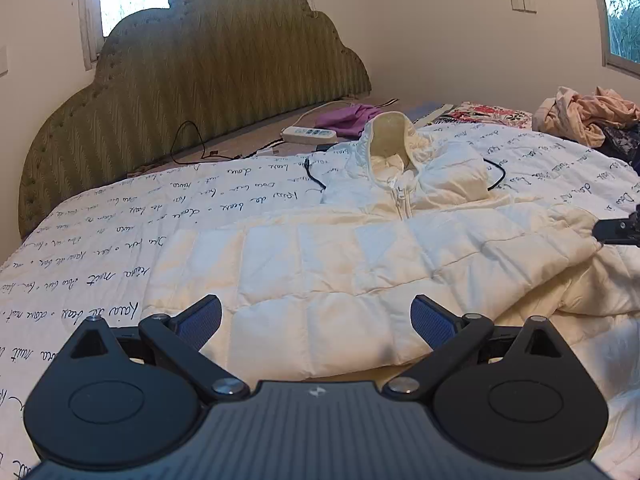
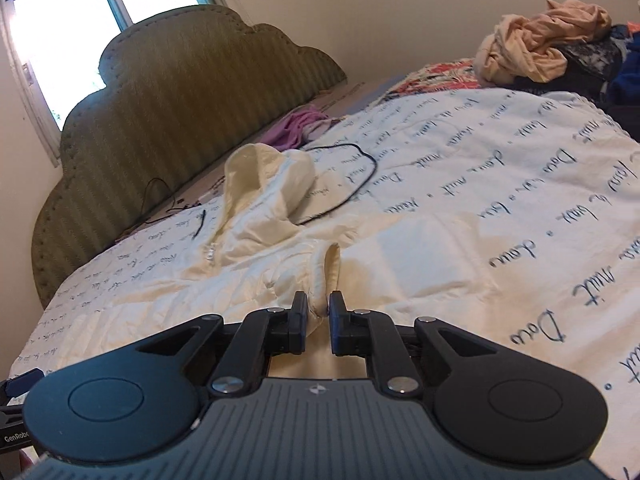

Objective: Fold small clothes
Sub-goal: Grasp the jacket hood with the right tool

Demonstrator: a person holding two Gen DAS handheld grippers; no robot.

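- The bed point(image 1: 100, 216), under a white quilt printed with handwriting, fills the room below a green scalloped headboard point(image 1: 192, 72).
- A cream hooded puffer jacket point(image 1: 320, 264) lies zipped and face up across the quilt, hood point(image 1: 390, 132) toward twelve o'clock, its hem nearest me.
- A heap of unfolded clothes point(image 1: 584, 116) waits at two o'clock, well apart from the jacket; a purple garment point(image 1: 352, 118) and a power strip point(image 1: 308, 134) sit near the headboard.
- A black cable point(image 2: 360, 176) loops just beside the hood.
- The right tongs point(image 2: 318, 316) stand narrow, pinching a ridge of the jacket's edge at three o'clock.
- The left tongs point(image 1: 316, 320) stand wide over the hem at six o'clock, holding nothing.
- I judge that the first fold is starting; next, the left tongs need to clamp the hem so that both can carry the side across.
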